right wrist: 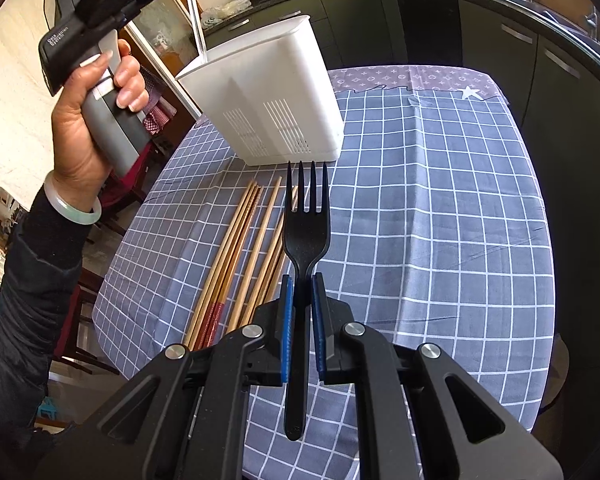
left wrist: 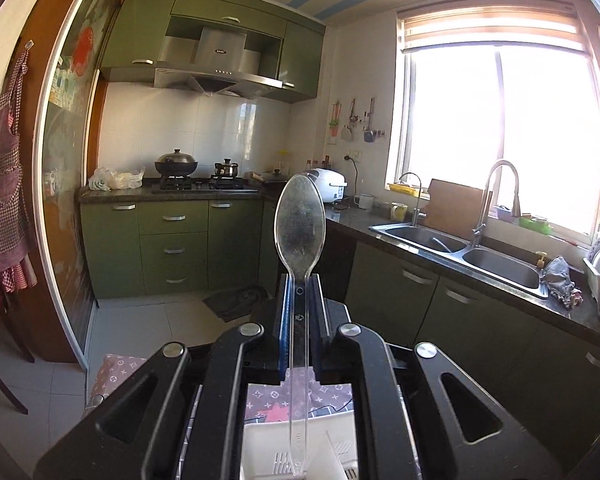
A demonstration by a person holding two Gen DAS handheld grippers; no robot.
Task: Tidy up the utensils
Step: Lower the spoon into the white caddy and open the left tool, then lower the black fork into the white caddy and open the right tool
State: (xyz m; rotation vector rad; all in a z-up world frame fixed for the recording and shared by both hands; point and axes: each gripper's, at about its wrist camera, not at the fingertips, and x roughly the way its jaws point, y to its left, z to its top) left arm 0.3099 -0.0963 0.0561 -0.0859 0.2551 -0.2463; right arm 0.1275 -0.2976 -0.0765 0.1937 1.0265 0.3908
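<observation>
Left gripper (left wrist: 300, 280) around clear spoon (left wrist: 299, 224)

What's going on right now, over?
Left gripper shut on clear spoon, handle over white caddy. Right gripper shut on black fork. Chopsticks on table.

The left wrist view looks level across the kitchen from above the white utensil holder (left wrist: 300, 440) at its bottom edge, while the right wrist view tilts down at the checked tablecloth (right wrist: 420, 200), close, sharing that holder (right wrist: 268, 96) and the stove counter behind.
</observation>
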